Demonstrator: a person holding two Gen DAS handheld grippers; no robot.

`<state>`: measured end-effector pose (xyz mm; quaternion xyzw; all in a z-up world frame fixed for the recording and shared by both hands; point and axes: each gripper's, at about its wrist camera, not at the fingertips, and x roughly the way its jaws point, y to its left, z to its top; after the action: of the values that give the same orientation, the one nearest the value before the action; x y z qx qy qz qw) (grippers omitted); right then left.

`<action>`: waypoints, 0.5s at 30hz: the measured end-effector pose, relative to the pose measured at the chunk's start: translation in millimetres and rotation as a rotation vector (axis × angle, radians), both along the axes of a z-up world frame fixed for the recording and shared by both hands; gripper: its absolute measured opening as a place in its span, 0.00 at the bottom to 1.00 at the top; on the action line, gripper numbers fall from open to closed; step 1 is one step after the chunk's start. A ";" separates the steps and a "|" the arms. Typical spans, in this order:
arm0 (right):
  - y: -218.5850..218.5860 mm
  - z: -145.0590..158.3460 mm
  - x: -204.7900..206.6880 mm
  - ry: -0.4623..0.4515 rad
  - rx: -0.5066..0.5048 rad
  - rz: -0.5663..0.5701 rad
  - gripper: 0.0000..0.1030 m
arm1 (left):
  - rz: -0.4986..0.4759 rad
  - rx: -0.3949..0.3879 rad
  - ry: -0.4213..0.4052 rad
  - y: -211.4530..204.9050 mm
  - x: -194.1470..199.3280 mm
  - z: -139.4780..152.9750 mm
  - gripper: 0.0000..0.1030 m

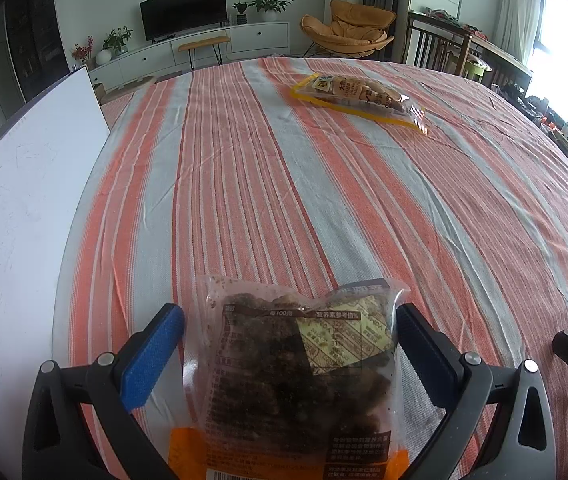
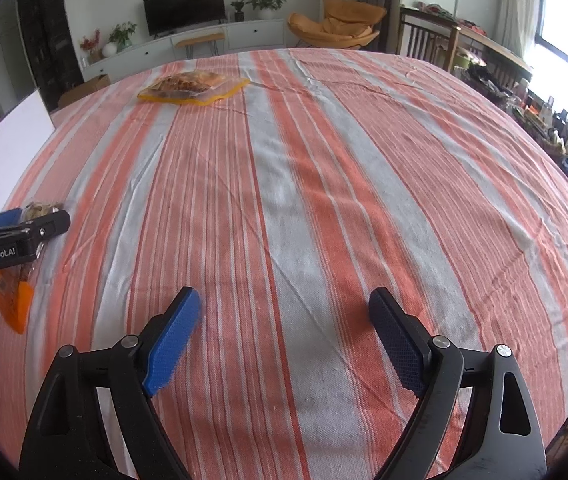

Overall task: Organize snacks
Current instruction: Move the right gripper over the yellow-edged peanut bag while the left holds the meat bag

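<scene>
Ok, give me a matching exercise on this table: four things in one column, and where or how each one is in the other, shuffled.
Things:
1. dark snack bag
2. yellow-edged snack bag
3. right gripper
4. white board

Places or states:
A. open, with only cloth between its fingers
B. far across the striped cloth
C. between the fingers of the left gripper
D. at the cloth's left edge

Pairs: 1-C, 2-B, 3-A, 4-D

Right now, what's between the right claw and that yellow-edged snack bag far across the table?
Only bare striped tablecloth lies between the open right claw and the yellow-edged snack bag, as the right wrist view shows.
</scene>
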<state>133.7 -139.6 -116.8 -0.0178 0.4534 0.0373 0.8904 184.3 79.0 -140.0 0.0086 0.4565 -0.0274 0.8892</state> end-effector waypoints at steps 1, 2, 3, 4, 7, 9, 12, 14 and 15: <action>0.8 1.5 5.4 0.029 0.003 0.042 0.86 | 0.000 0.000 0.000 0.0 0.0 0.0 1.00; 1.7 4.7 14.6 0.053 0.012 0.089 0.85 | 0.000 0.000 0.000 0.0 0.0 0.0 1.00; 2.2 8.4 23.8 0.052 0.018 0.125 0.85 | 0.000 0.000 0.000 0.0 0.0 0.0 1.00; 4.0 15.6 35.5 0.035 0.006 0.152 0.85 | 0.000 0.000 0.000 0.1 0.0 0.0 1.00; 18.3 43.2 80.9 -0.060 -0.045 0.251 0.85 | 0.000 0.000 0.000 0.1 0.0 0.0 1.00; 31.9 56.4 118.2 -0.108 -0.073 0.323 0.85 | 0.000 0.000 0.000 0.1 -0.1 0.1 1.00; 53.2 63.4 176.7 -0.110 -0.085 0.407 0.85 | 0.000 0.000 0.000 0.1 0.0 0.0 1.00; 71.3 58.4 217.8 -0.052 -0.064 0.490 0.85 | 0.000 0.000 0.000 0.0 -0.1 0.0 1.00; 81.6 52.5 232.9 -0.019 -0.068 0.517 0.85 | 0.000 0.000 0.000 0.0 -0.1 0.1 1.00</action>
<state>366.6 -58.0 -64.3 -0.1633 0.4262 0.2482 0.8545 184.2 79.0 -140.0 0.0085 0.4565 -0.0276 0.8892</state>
